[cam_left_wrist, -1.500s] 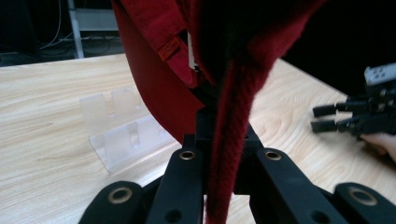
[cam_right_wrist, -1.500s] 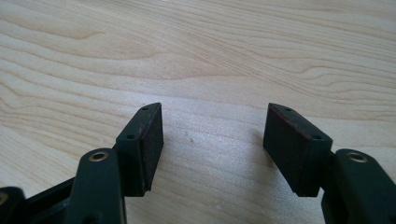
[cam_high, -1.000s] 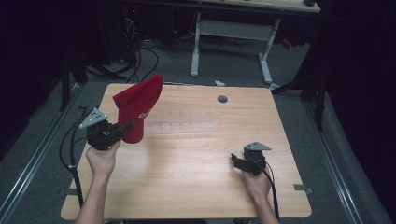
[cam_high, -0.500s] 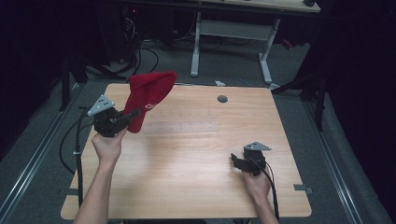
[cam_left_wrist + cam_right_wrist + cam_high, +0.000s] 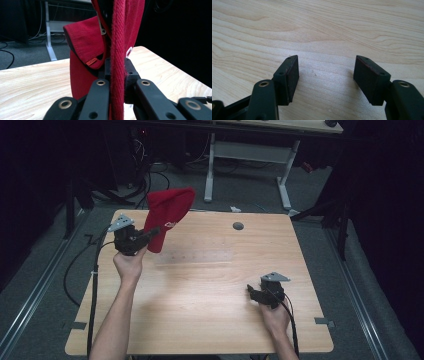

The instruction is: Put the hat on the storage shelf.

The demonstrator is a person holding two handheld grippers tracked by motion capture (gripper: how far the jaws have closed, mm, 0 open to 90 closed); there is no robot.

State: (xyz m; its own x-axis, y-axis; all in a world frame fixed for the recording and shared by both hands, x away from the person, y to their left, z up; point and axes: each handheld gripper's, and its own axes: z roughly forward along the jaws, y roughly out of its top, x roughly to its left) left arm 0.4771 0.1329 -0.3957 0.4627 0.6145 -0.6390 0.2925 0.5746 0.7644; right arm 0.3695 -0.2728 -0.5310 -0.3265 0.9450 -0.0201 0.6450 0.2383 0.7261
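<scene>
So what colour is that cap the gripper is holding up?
Red. The cap shows best in the left gripper view.

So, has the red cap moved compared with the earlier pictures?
Yes. The red cap, clamped in the left hand-held gripper, has gone toward the table's far edge and nearer the round hole.

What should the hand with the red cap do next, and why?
Probably bring the cap toward mid-table. The left gripper is shut on its edge and holds it in the air at the far left, while the right gripper rests open and idle.
</scene>
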